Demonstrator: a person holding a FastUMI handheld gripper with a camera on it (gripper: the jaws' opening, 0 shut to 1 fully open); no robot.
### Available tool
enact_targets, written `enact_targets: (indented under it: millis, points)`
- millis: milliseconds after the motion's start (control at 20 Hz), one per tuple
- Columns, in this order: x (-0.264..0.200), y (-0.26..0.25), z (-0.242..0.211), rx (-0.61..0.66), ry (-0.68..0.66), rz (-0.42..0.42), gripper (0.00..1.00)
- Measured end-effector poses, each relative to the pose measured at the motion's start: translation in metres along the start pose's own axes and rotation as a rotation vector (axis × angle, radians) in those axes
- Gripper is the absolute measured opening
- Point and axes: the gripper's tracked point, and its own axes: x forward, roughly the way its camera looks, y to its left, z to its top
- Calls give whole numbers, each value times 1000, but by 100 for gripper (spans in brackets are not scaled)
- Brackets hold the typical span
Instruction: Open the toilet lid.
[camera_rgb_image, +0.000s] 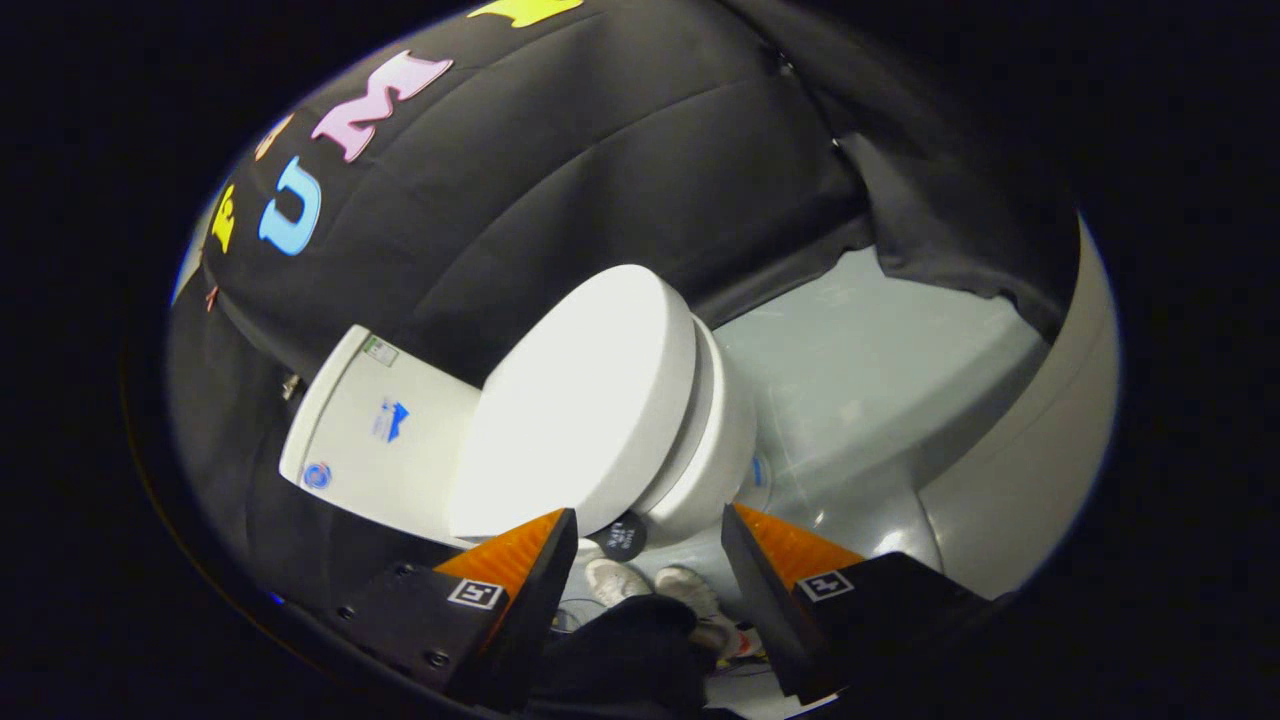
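Note:
A white toilet stands ahead of the fingers against the black cloth wall. Its lid (575, 400) lies flat and closed on the seat and bowl (715, 450). The white tank (375, 435) sits behind the lid, with small stickers on its top. My gripper (650, 525) hangs above the toilet's front rim, open, with a wide gap and nothing between the fingers. One fingertip (550, 535) lies close to the lid's front edge; whether it touches the lid I cannot tell. The other fingertip (745, 530) is beside the bowl's front.
A pale grey floor (870, 350) spreads beyond the toilet to a raised light rim (1040, 440). Black cloth (560, 170) covers the wall behind the tank. A person's shoes (650, 590) and dark trouser leg show below, between the fingers. A small round dark sticker (620, 537) sits by the bowl's base.

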Motion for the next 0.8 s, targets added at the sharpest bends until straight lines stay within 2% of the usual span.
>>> enact_targets:
  millis: [100,300,500,550,650,800]
  points:
    - [2,14,-14,-8,73,34,91]
    - [18,29,-28,-58,120,44,91]
    - [32,34,-36,-31,154,60,91]
    - [34,31,-38,-35,168,56,84]
    - [36,28,-36,-43,168,53,83]
    - [44,7,-34,-38,165,9,50]
